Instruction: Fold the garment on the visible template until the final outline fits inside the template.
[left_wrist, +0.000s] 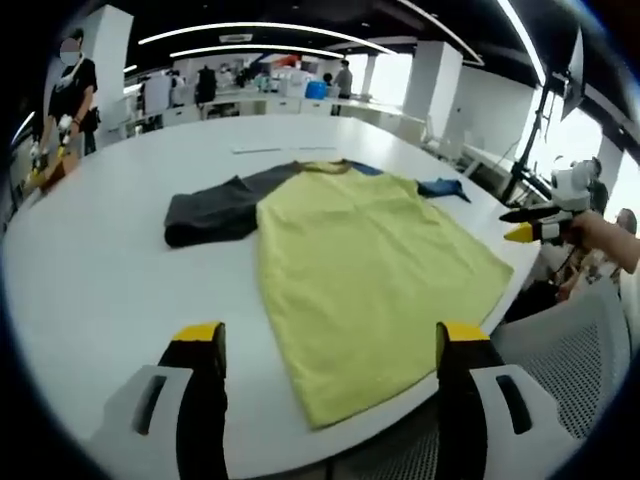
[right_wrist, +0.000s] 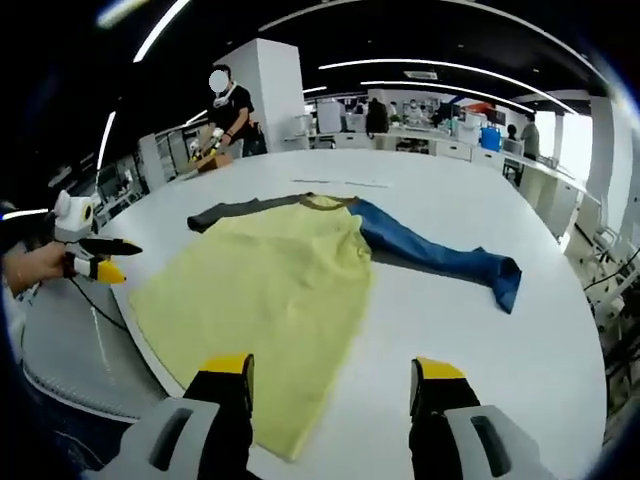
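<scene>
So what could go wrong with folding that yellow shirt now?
The shirt lies close to the table's near edge, with its hem right at the edge, so a tug toward the person might pull it off. Its grey sleeve and blue sleeve stick far out sideways and may bunch up when folded. Both the left gripper and right gripper are open and holding nothing.

A yellow shirt lies flat on the white worktop, its hem nearest the left hand-held gripper, whose jaws stand apart and hold nothing. A dark grey sleeve spreads to the shirt's left, a blue sleeve at its far right. The right hand-held gripper hovers beyond the shirt's right edge.
</scene>
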